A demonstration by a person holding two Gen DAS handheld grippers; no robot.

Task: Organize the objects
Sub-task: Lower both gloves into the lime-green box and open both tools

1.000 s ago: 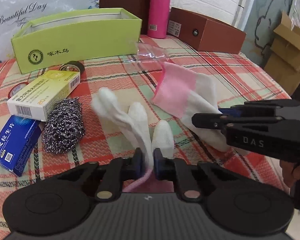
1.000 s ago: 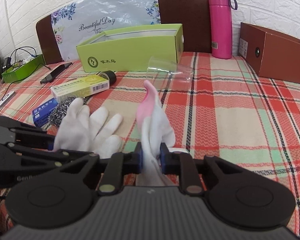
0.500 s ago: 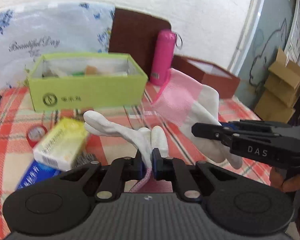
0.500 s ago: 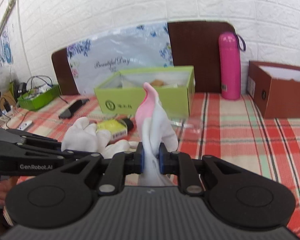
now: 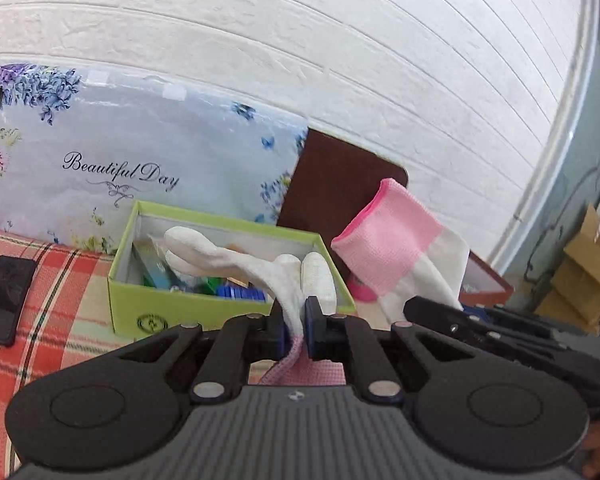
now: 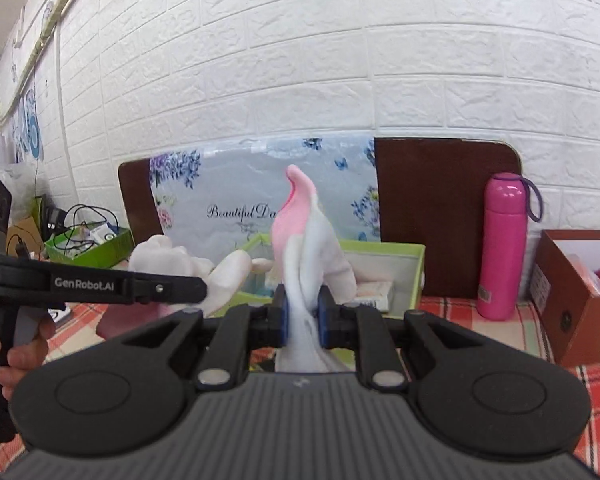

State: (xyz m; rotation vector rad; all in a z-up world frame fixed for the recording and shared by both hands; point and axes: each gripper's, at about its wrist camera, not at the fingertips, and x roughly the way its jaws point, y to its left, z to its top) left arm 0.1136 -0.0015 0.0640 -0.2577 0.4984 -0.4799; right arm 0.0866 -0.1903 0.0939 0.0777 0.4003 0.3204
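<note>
The left gripper (image 5: 296, 322) is clamped tight on a white glove (image 5: 236, 258), whose fingers project forward over the open green box (image 5: 172, 308). The right gripper (image 6: 302, 320) is clamped tight on a second glove (image 6: 306, 236) with a pink cuff, cuff end pointing up. Both gloves are held clear of the plaid tablecloth (image 5: 60, 312). A pink bottle (image 6: 504, 248) stands upright beside a brown box (image 6: 572, 316) at right, near the wall

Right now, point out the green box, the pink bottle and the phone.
green box (image 5: 204, 312), left wrist view, front wall.
pink bottle (image 6: 502, 248), right wrist view, middle of body.
phone (image 5: 5, 300), left wrist view, dark screen.
</note>
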